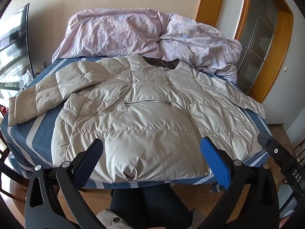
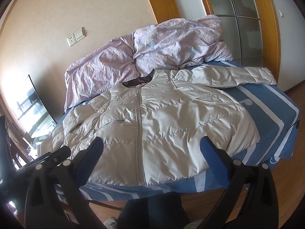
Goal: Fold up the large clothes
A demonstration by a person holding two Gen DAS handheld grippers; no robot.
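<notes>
**Both tongs spread wide above the hem of a puffer jacket laid flat on the bed**

Nearest the lens in the left wrist view, the left gripper [image 1: 151, 148] stood with its two fingers far apart, one pad dark, the other blue, nothing between them. It tilted down toward the near hem of the jacket [image 1: 144, 118] and touched no cloth that could be seen. The right gripper [image 2: 151, 147] was likewise spread wide and empty, hovering over the same hem, to the right of the zip. Part of the right tool showed at the right edge of the left view, and part of the left tool at the left edge of the right view, so the two were held side by side.

The jacket, pale beige and quilted, lay face up and zipped on the blue striped bedsheet [image 1: 40, 139], collar away from the camera, hem at the near edge of the bed. One sleeve [image 1: 34, 101] lay bent outward across the sheet on the left; the other sleeve [image 2: 246, 76] stretched toward the far right corner of the bed.

Beyond the collar a crumpled lilac duvet [image 1: 133, 32] was heaped against the wall. A wall socket and switch [image 2: 76, 36] sat above it. The person's dark-clad legs [image 1: 150, 204] showed below the bed edge, over a wooden floor [image 2: 286, 181].
</notes>
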